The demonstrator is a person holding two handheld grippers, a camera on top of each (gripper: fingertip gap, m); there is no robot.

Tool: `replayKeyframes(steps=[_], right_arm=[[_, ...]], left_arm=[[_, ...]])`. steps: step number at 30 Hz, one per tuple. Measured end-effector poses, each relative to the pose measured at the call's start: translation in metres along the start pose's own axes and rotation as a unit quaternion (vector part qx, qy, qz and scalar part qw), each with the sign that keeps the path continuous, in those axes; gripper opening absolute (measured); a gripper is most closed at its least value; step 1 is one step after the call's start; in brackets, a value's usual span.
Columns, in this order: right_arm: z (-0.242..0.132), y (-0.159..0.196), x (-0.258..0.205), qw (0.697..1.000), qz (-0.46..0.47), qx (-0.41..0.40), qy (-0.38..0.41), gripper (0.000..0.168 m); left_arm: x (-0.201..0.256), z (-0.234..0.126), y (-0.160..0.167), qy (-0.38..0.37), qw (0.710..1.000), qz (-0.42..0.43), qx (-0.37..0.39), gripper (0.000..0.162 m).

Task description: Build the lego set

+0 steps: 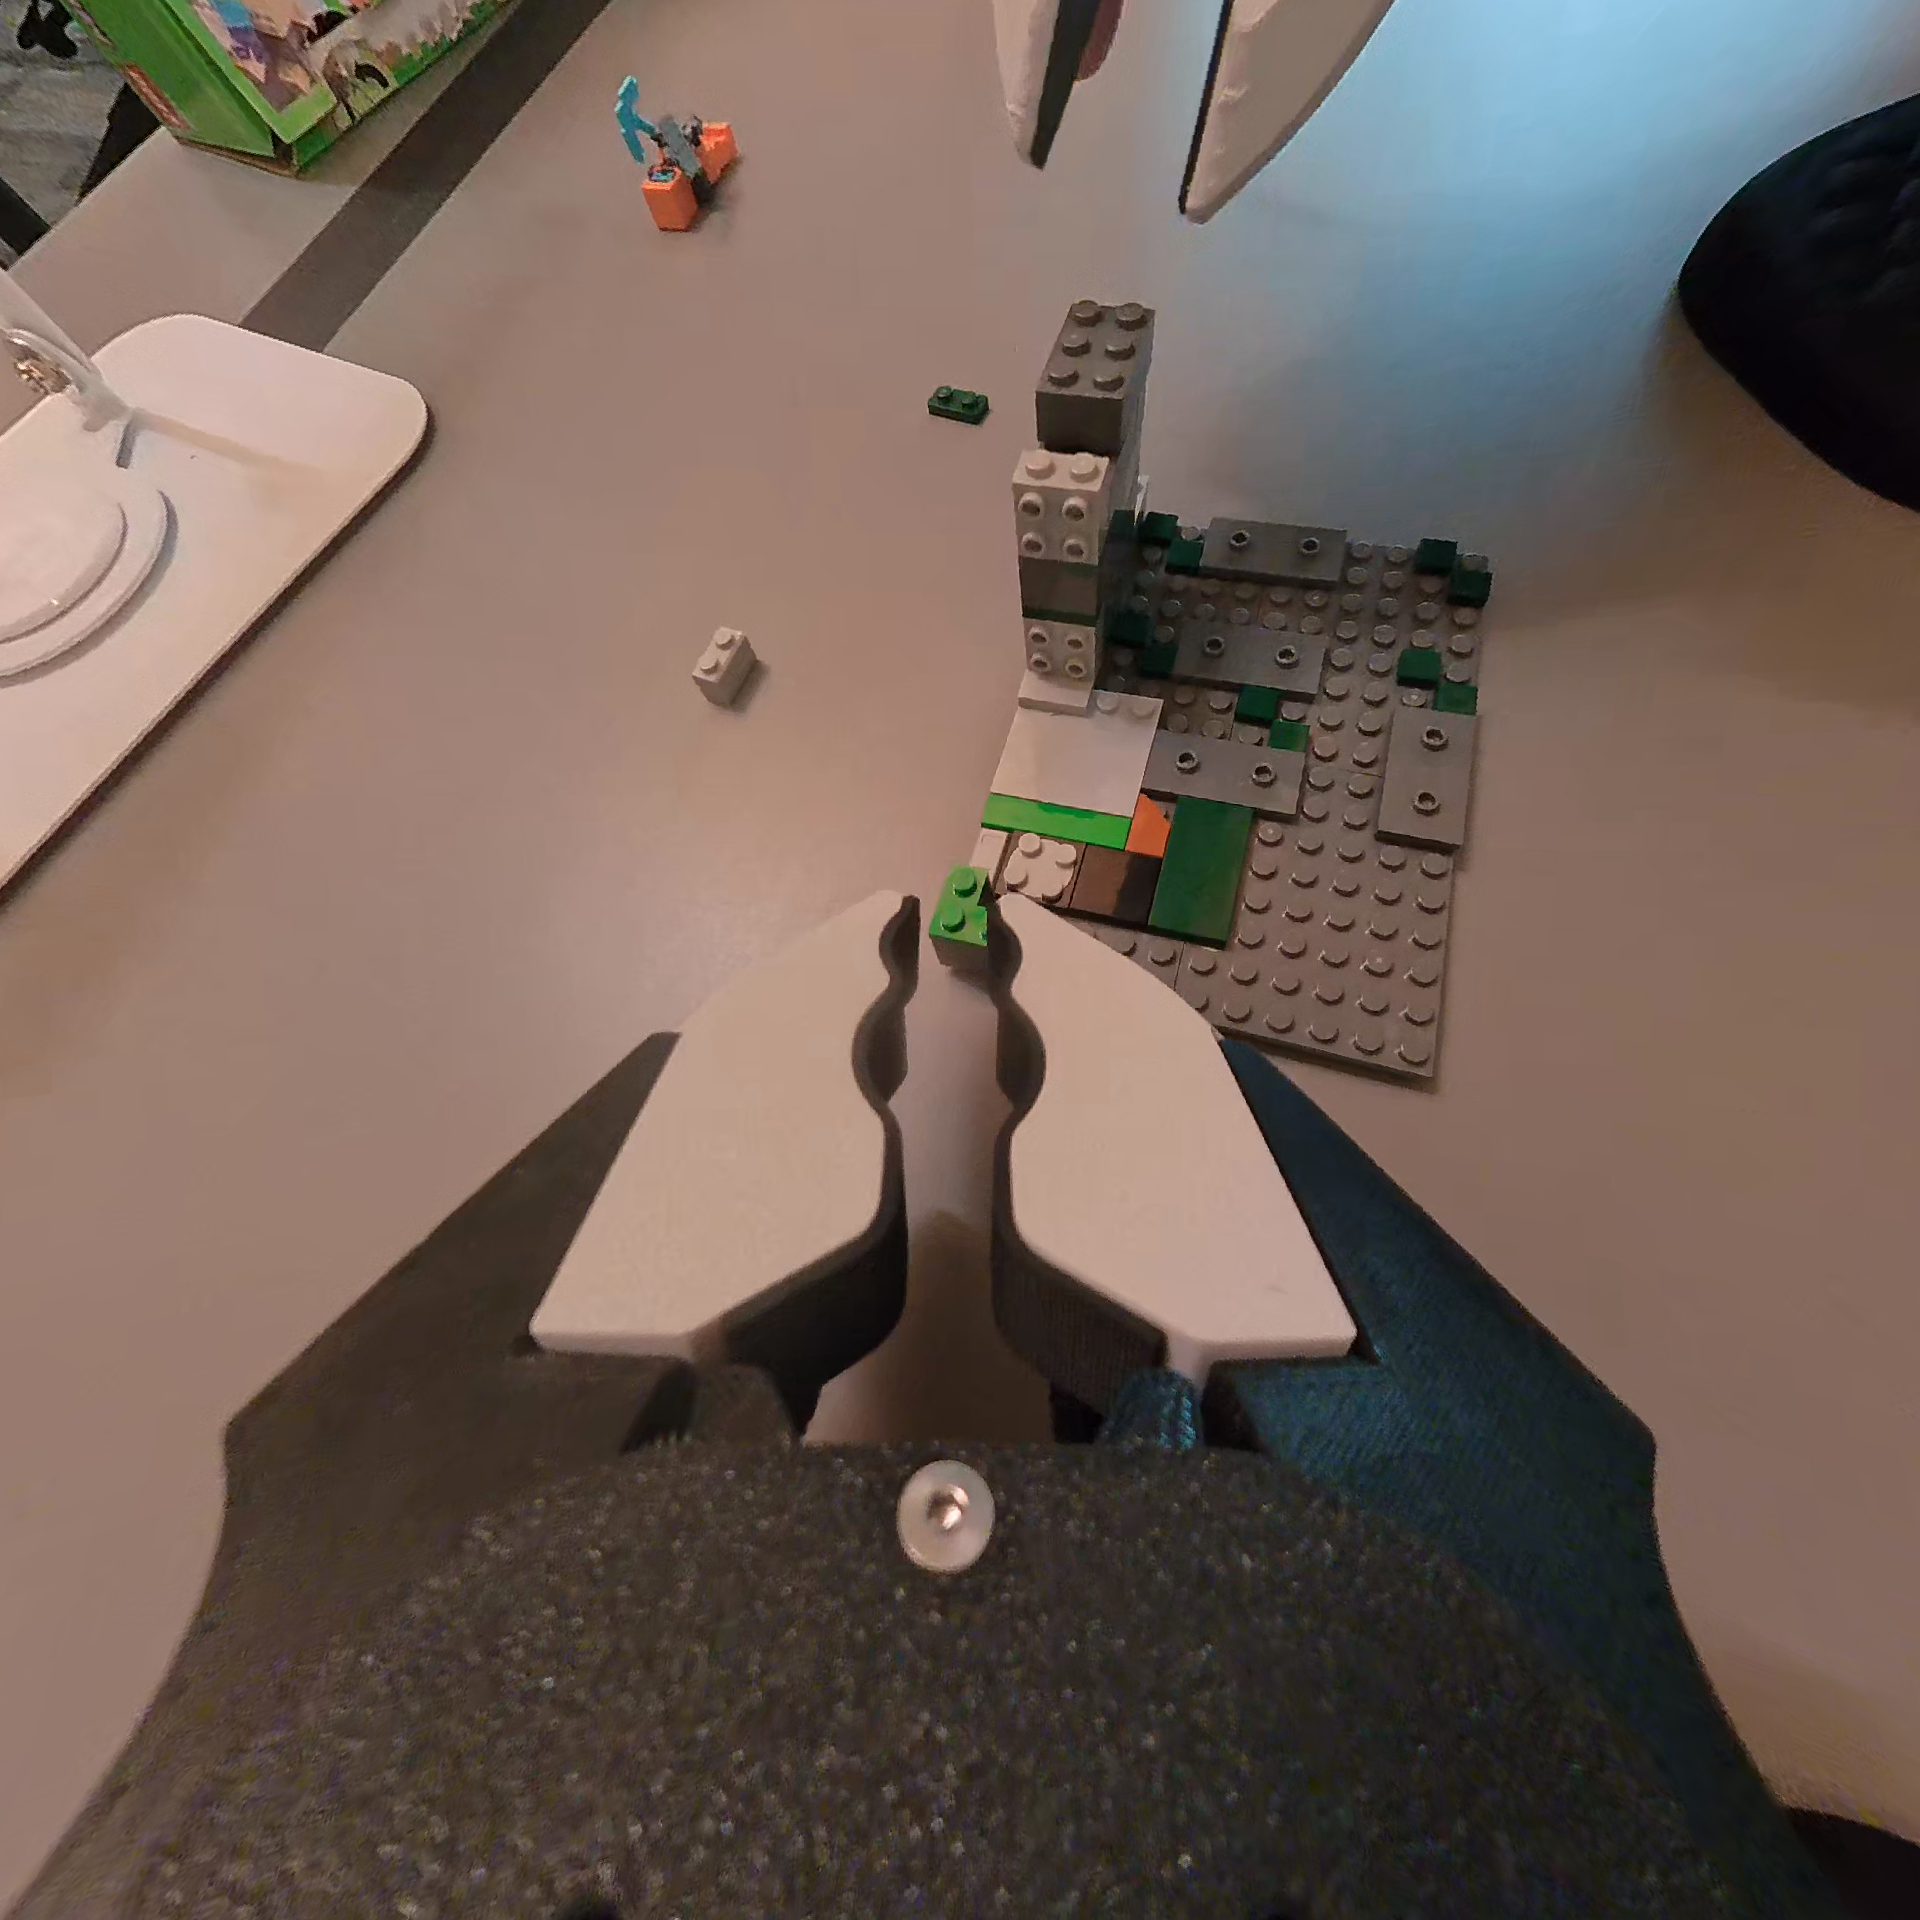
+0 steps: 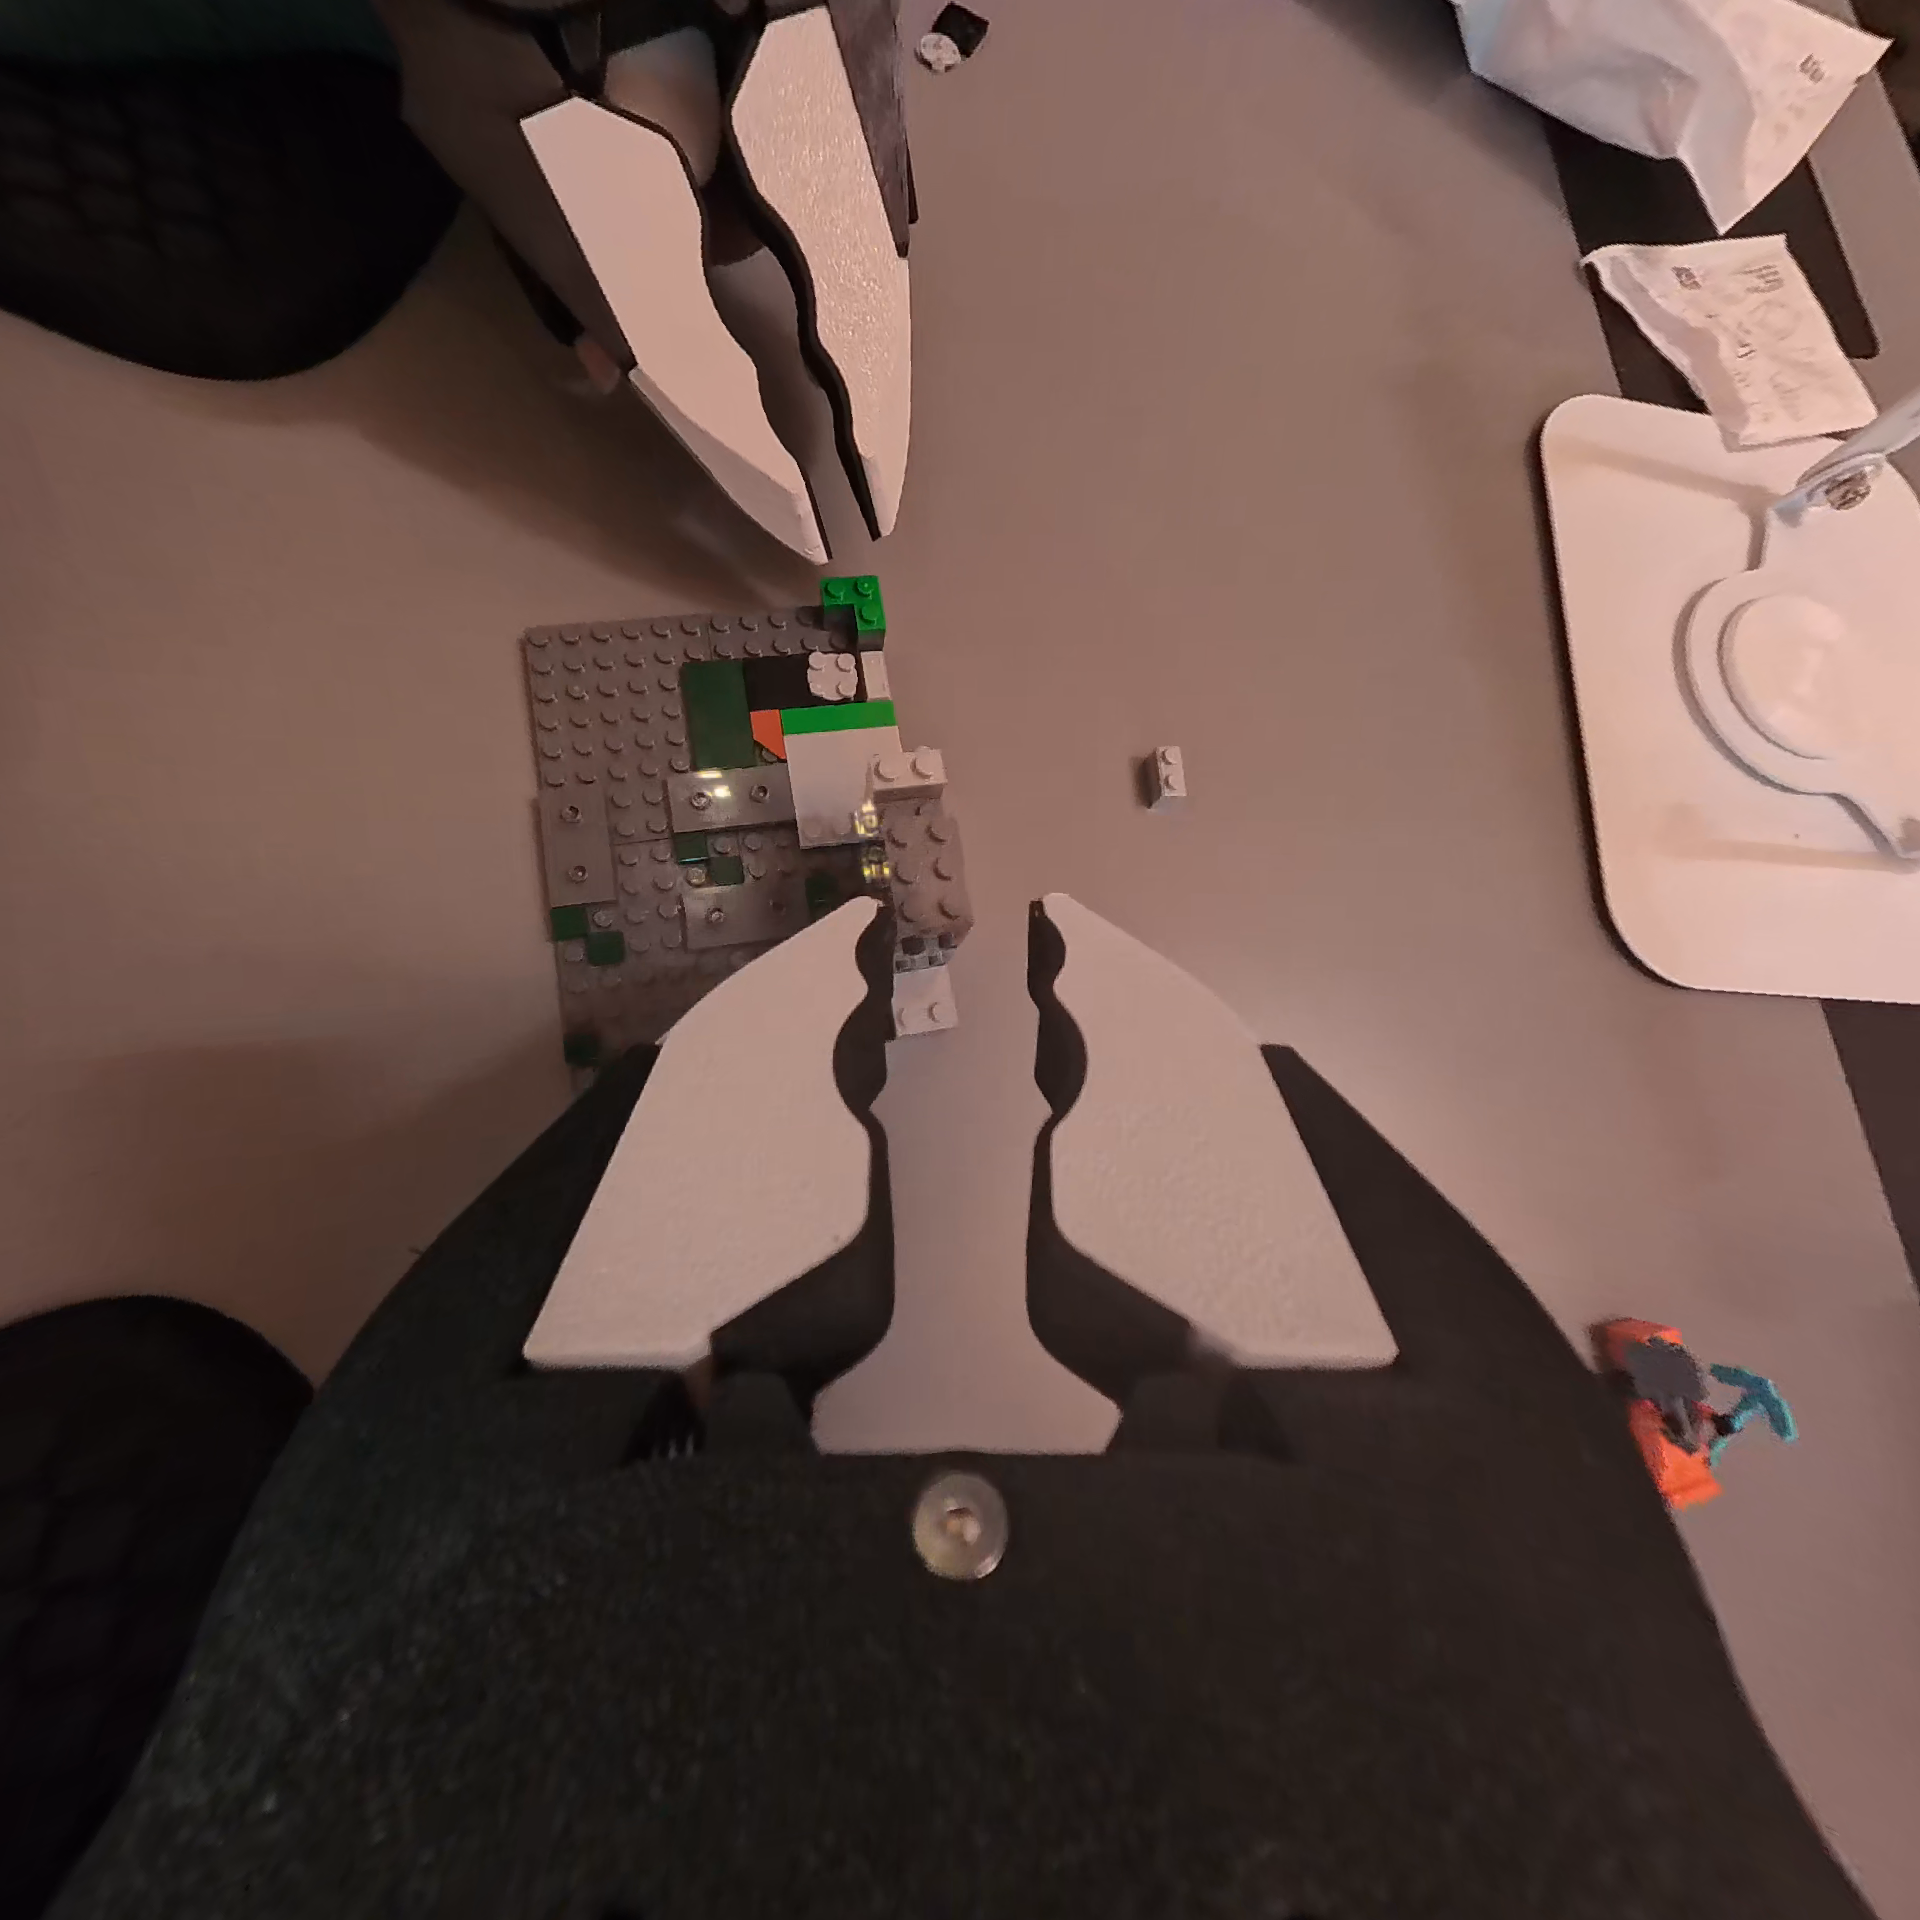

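Observation:
A grey studded baseplate (image 1: 1340,987) (image 2: 603,727) carries green, grey, white and orange pieces and a grey brick tower (image 1: 1091,416) (image 2: 930,883). A bright green corner brick (image 1: 961,914) (image 2: 854,603) sits at the plate's corner. My left gripper (image 1: 956,912) (image 2: 850,545) is open by a narrow gap. Its tips are right at the green brick, and a sliver of space shows beside the brick. My right gripper (image 2: 956,909) (image 1: 1117,187) is open and empty, hovering over the tower's side of the plate.
A loose light grey brick (image 1: 725,665) (image 2: 1166,777), a dark green plate (image 1: 958,402) and an orange and teal figure (image 1: 681,156) (image 2: 1673,1413) lie on the table. A white stand base (image 1: 260,436) (image 2: 1662,727), a green box (image 1: 260,73), paper bags (image 2: 1662,94) and a dark cushion (image 1: 1818,312) border the area. Spacing between my two grippers at the tips: around 12 cm.

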State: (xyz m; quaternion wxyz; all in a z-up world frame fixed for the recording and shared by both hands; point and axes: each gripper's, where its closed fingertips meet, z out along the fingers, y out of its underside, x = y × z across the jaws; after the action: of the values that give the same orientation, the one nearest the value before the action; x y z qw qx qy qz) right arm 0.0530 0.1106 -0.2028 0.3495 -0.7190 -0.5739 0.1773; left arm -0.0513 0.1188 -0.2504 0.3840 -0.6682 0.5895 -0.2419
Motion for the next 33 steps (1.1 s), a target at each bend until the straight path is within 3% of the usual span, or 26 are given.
replayKeyframes(steps=[1,12,20,33], right_arm=[[-0.001,0.001,0.000,1.000,0.002,0.004,0.001,0.024],[-0.012,0.018,-0.003,0.997,0.051,0.048,0.016,0.024],[0.001,0.038,-0.011,0.997,0.066,0.049,0.008,0.030],[0.013,0.036,-0.010,0.995,0.068,0.070,0.015,0.029]], left_arm=[[0.000,0.000,0.000,0.000,1.000,0.000,0.000,0.012],[0.001,0.000,-0.002,0.001,1.000,-0.001,0.003,0.011],[0.002,0.002,0.000,0.003,1.000,-0.002,0.000,0.012],[-0.003,0.001,-0.003,-0.008,1.000,-0.011,0.012,0.011]])
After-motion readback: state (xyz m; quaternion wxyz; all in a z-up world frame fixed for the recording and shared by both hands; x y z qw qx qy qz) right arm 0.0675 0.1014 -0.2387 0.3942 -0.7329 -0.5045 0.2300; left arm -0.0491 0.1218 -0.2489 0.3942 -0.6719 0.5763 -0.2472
